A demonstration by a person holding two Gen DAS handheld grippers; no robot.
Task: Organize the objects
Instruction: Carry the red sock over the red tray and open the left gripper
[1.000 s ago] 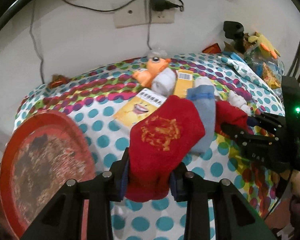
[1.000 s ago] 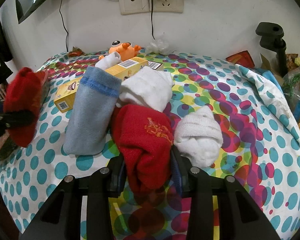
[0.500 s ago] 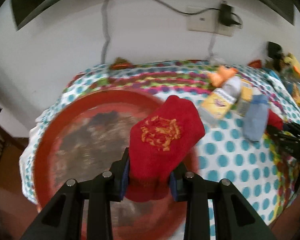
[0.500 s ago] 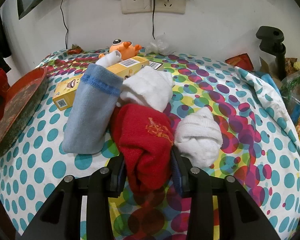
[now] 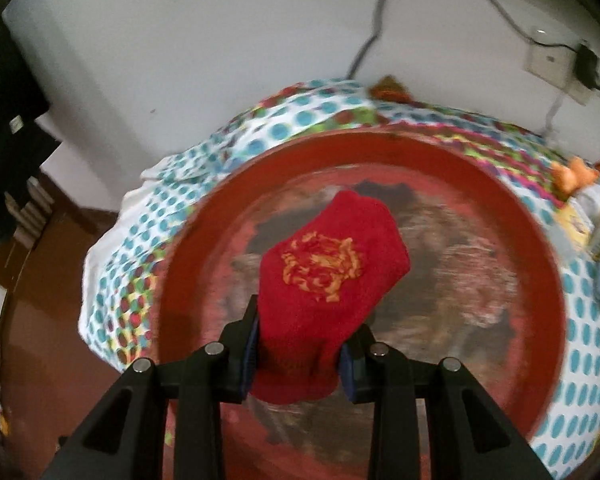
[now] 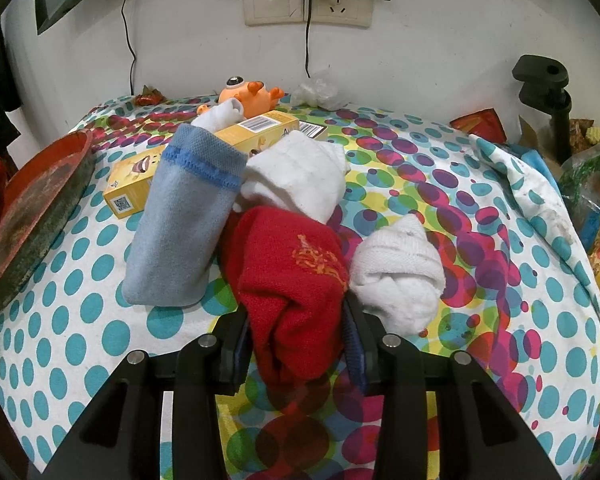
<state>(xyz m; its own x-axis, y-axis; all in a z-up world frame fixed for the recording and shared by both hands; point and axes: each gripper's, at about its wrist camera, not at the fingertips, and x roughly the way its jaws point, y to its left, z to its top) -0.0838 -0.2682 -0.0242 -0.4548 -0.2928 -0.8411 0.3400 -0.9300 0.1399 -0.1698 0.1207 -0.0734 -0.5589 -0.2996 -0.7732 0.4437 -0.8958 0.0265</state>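
My left gripper [image 5: 300, 356] is clenched on a soft, light red sock [image 5: 324, 276], hanging over the red tray [image 5: 540, 264] at the dotted tablecloth's [image 6: 80, 320] left edge. My right gripper [image 6: 296, 344] pinches its mate [image 6: 292, 276], apparently resting mid-cloth; bunched fabric grips best. White wall behind.

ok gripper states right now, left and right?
Left gripper: closed on a red sock, held over the red tray.
Right gripper: closed on the other red sock, down on the dotted cloth.
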